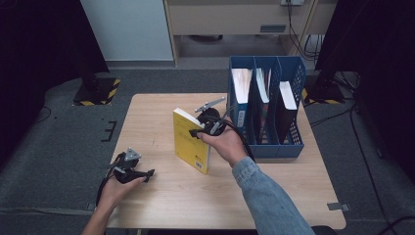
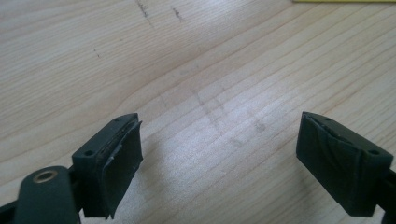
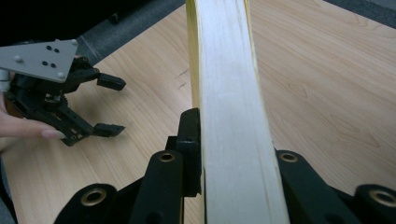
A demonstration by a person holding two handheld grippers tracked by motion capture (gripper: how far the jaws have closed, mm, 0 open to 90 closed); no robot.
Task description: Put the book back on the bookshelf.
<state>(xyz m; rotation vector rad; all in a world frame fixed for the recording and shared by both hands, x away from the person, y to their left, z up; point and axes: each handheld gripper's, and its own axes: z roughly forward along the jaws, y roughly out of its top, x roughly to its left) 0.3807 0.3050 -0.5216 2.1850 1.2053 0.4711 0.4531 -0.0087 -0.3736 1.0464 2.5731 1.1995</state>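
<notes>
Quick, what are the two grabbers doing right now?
Left gripper: open, holding nothing, low over the table.
Right gripper: shut on the yellow book, which stands upright.

Yellow book [image 3: 233,116] — far end cut off by frame edge

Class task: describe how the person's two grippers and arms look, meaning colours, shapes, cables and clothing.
Both grippers are black, each with two flat-padded jaws. The left gripper carries a grey three-cornered plate with small holes, and a black cable trails from it. The right gripper has a black cable too. The right arm wears a blue denim sleeve.
</notes>
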